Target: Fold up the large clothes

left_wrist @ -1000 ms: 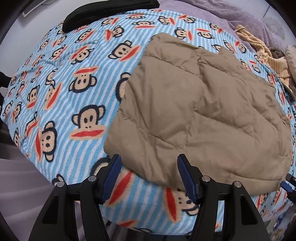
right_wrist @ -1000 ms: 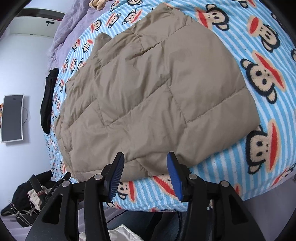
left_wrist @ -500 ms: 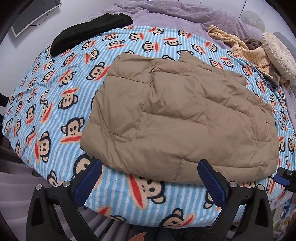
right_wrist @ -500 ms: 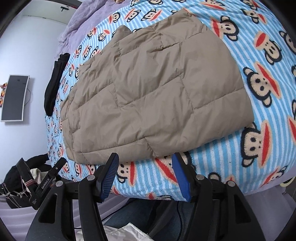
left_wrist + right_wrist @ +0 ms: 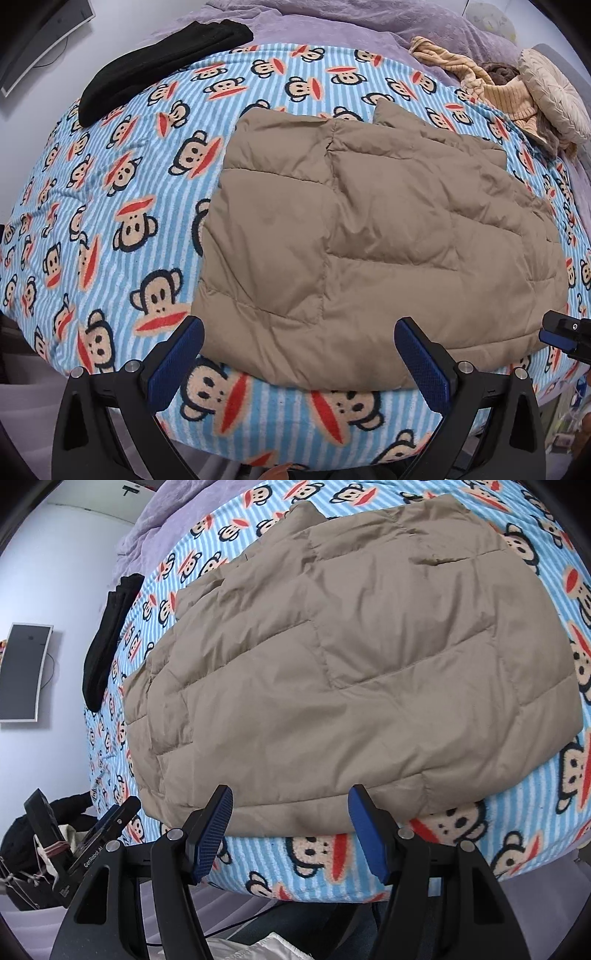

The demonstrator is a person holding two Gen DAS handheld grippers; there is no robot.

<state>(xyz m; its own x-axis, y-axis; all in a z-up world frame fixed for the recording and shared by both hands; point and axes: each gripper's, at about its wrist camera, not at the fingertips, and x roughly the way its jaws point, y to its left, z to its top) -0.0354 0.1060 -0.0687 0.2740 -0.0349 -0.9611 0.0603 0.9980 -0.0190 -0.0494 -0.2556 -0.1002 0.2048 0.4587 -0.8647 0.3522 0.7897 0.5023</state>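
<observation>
Both your grippers empty: left gripper [image 5: 299, 360] spread wide, right gripper [image 5: 291, 829] moderately open, poised off near hem of tan quilted jacket [image 5: 369, 240]. Jacket lies folded flat on monkey-print blanket [image 5: 110, 221], near bed edge. Risk: puffy slick layers; you pinch top layer only, fold slides apart, jacket drags off edge.

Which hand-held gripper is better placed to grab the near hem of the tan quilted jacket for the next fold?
Either, marginally the right hand-held gripper: open, its fingertips sit right at the near hem of the tan quilted jacket. The left hand-held gripper is open wider and straddles the hem near the jacket's left corner.
</observation>
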